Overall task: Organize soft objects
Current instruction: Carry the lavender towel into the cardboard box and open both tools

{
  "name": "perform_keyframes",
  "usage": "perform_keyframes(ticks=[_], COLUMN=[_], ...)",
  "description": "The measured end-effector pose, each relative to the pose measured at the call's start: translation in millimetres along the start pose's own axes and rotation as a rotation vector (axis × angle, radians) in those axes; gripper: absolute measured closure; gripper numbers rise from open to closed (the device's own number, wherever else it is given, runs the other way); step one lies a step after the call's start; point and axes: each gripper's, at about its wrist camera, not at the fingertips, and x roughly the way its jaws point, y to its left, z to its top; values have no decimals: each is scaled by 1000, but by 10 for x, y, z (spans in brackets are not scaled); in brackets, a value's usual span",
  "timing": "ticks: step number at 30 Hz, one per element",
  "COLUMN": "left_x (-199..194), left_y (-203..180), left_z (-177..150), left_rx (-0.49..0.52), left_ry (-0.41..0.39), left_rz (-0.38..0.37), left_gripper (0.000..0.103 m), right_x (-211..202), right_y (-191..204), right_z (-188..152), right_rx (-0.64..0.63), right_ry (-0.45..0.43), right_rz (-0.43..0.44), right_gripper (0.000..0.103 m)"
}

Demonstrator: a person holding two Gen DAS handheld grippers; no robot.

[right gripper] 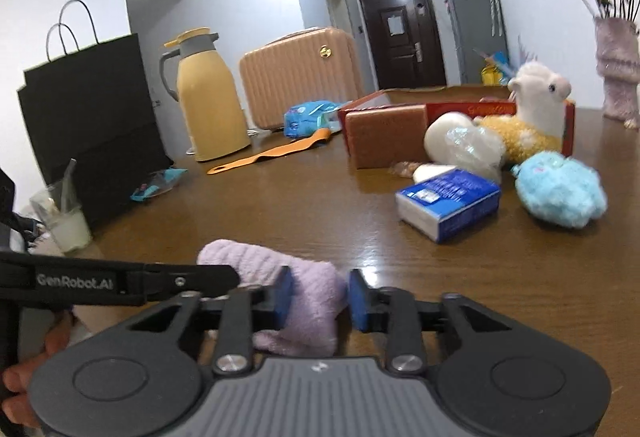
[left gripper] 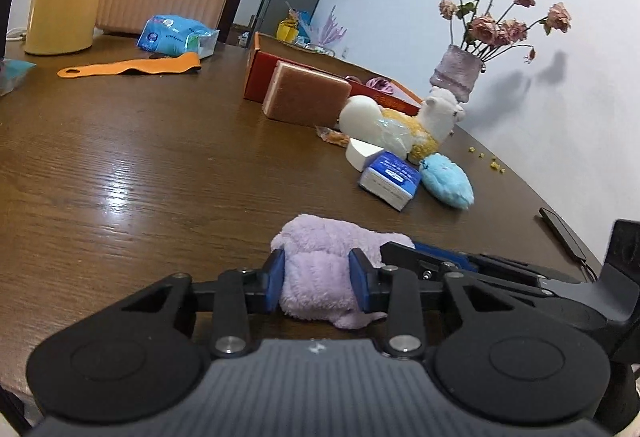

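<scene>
A folded lilac fleece towel (left gripper: 320, 269) lies at the near edge of the brown wooden table (left gripper: 140, 165). My left gripper (left gripper: 317, 279) is shut on one end of it, both blue pads pressed into the cloth. My right gripper (right gripper: 320, 297) straddles the other end of the towel (right gripper: 304, 297); its left pad touches the cloth and a small gap shows at its right pad. Further back lie a blue fluffy toy (right gripper: 560, 189), a white and yellow alpaca plush (right gripper: 528, 105), a brown sponge block (right gripper: 384, 137) and a red cardboard box (right gripper: 460, 105).
A blue tissue pack (right gripper: 448, 203), a white round object in plastic wrap (right gripper: 460, 141), an orange strap (right gripper: 272, 153), a yellow thermos (right gripper: 208, 97), a pink suitcase (right gripper: 300, 77), a black paper bag (right gripper: 88, 109), a cup (right gripper: 64, 217) and a vase of dried roses (left gripper: 460, 69) stand around the table.
</scene>
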Motion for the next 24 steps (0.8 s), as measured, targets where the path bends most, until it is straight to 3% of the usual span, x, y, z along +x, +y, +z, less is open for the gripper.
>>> perform_keyframes(ticks=[3,7,9,13,15,19,22,24], left_x=[-11,55,155,597,975,2120,3052,3509], left_y=[-46,-62,-114,-267,-315,-223,5,98], left_z=[49,411,762,1704,2213,3085,3402,3481], left_rx=[29,44,75,148,148,81,0,6], left_ry=[-10,-42,-75,-126,-110,15,130,169], left_rz=[-4,-81,-113,-158,-158,-141,-79,-25], left_gripper=[75,77,77,77,77,76,76,76], right_x=[-4,-38,-22,159,436,1232,2096,2592], right_y=[-12,-75,-163,-480,-731,-1308,-1803,-2056], right_z=[30,285,529,1413,1977,2848,3276,3393], right_rx=[14,-11,-31,-100,-137,-141,-123,-84], right_ry=[-6,-60,-91,-145,-131,-16,142,223], right_rz=[16,21,24,13,-8,-53,-105,-123], right_gripper=[88,88,88,88,88,88,88,88])
